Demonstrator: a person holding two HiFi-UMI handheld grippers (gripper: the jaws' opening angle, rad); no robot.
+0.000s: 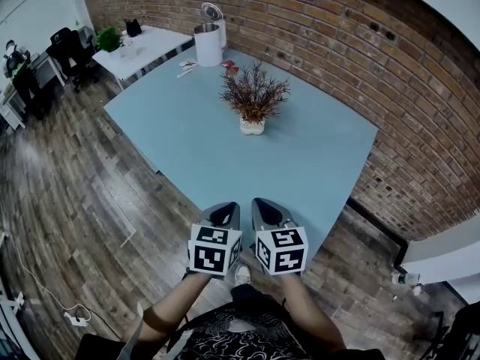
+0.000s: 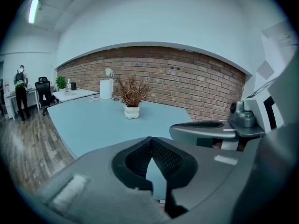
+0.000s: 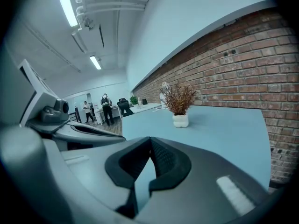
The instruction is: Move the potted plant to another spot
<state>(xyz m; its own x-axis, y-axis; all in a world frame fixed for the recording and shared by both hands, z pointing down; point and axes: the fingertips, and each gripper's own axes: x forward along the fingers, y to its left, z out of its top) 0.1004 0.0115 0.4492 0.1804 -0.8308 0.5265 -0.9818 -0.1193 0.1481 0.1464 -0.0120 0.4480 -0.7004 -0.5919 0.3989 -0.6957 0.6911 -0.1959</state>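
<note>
The potted plant [image 1: 253, 100], with dry reddish-brown twigs in a small white pot, stands upright on the light blue table [image 1: 217, 167], toward its far side. It also shows in the left gripper view [image 2: 131, 97] and the right gripper view [image 3: 179, 104], well ahead of the jaws. My left gripper [image 1: 223, 214] and right gripper [image 1: 266, 210] hover side by side over the table's near corner, far short of the plant. Both are shut, their tips meeting with nothing between them. Each gripper sees the other beside it: the right gripper [image 2: 210, 127] and the left gripper [image 3: 79, 127].
A white cylindrical appliance [image 1: 208, 42] and small items sit at the table's far end. Behind it is a white desk [image 1: 146, 47] with a green plant [image 1: 109, 38] and office chairs. A brick wall [image 1: 360, 66] runs along the right. People stand far off [image 3: 106, 107].
</note>
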